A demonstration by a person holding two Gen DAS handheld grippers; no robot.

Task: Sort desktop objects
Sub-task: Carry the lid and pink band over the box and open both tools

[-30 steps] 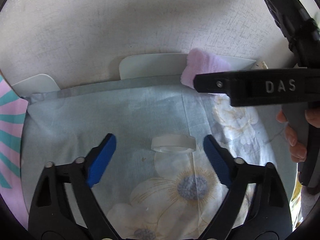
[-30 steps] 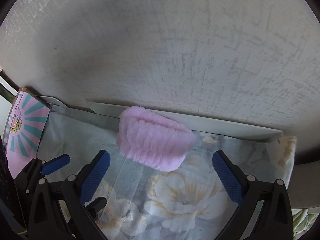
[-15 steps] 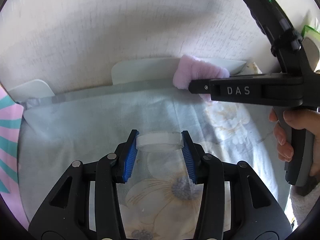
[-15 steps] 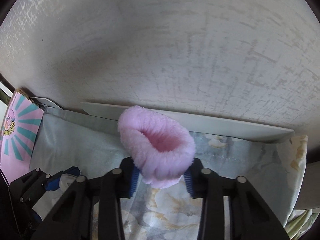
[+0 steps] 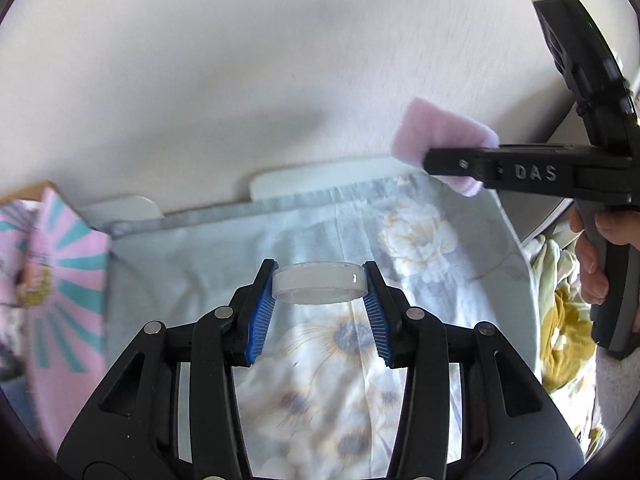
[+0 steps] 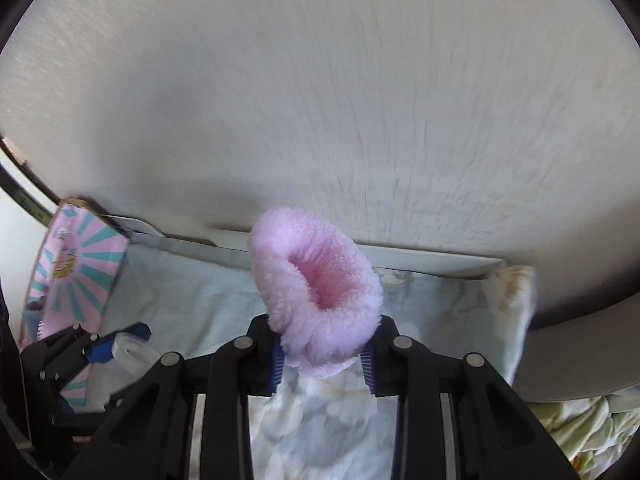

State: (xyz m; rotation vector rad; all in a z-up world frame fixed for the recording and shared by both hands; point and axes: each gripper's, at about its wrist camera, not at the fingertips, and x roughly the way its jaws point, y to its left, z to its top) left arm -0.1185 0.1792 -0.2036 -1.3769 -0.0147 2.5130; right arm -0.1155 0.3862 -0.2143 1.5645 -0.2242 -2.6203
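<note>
Two wrist views of a sorting task, read from left to right. At far left, a pink box with teal rays lies at the edge of a pale floral cloth that covers the work surface below a white textured wall. Centre, left-wrist view: the left gripper has its jaws drawn in to a moderate gap, and both blue pads press on the rim of a clear roll of tape, which hangs level between them, clear of the cloth. At right in the same view, the right gripper, held by the person's hand, carries a fluffy pink scrunchie in front of the wall. In the right-wrist view the scrunchie is squeezed between the pads, its open loop towards the camera; the jaws are narrow and closing a little further on the soft pile (the fabric gives under pressure).

Step in hand, as judged: both objects are picked up and off the cloth, at the start of the carry. No bin or tray for sorting is in view, so the destination cannot be told. The next move calls for firm grips during transport; the smooth tape rim could slip or tilt between the pads.
</note>
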